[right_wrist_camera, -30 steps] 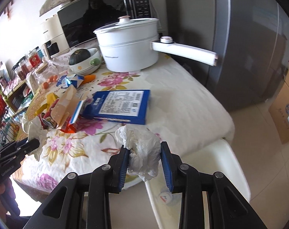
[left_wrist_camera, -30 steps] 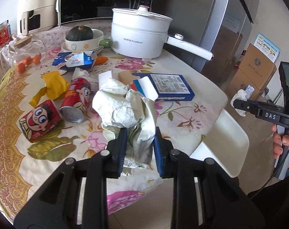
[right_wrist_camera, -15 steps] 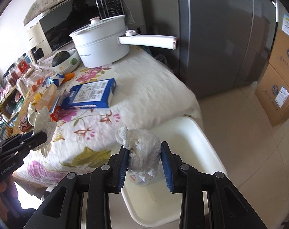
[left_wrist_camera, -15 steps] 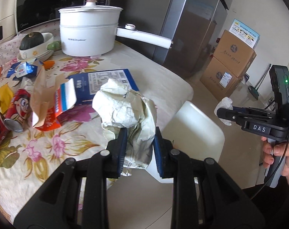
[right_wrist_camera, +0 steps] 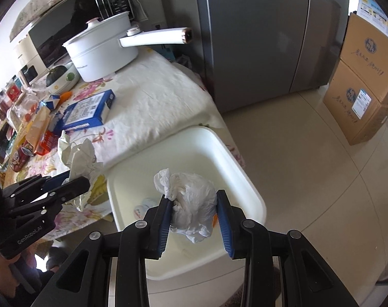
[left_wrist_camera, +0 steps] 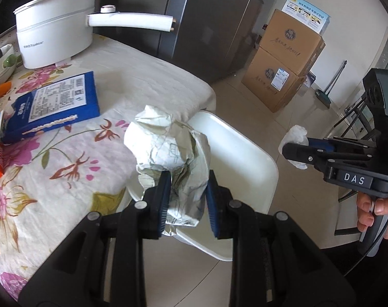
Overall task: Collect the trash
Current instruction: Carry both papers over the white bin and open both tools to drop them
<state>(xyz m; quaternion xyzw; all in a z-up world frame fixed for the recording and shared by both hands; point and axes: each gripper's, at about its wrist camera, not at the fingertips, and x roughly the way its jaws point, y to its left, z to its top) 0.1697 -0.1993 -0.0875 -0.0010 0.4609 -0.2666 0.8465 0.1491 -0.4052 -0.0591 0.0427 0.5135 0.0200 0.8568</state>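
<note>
My left gripper (left_wrist_camera: pixel 187 193) is shut on a crumpled paper wrapper (left_wrist_camera: pixel 168 148) and holds it over the near edge of a white bin (left_wrist_camera: pixel 245 158) beside the table. It also shows in the right wrist view (right_wrist_camera: pixel 73 186). My right gripper (right_wrist_camera: pixel 194 212) is shut on a crumpled white tissue (right_wrist_camera: pixel 191 199), held above the open white bin (right_wrist_camera: pixel 245 179). A small cup lid lies inside the bin. In the left wrist view the right gripper (left_wrist_camera: pixel 293 148) holds the tissue (left_wrist_camera: pixel 295 135) right of the bin.
The floral table (left_wrist_camera: pixel 66 153) holds a blue box (left_wrist_camera: pixel 55 102), a white pot (left_wrist_camera: pixel 55 35) with a long handle, red cans (right_wrist_camera: pixel 22 153) and other litter. A grey fridge (right_wrist_camera: pixel 258 38) and cardboard boxes (right_wrist_camera: pixel 363 89) stand beyond the bin on the tiled floor.
Both grippers have swung right, away from the table's litter, to the white bin. Each still holds its trash. The right gripper is now over the bin's opening.
</note>
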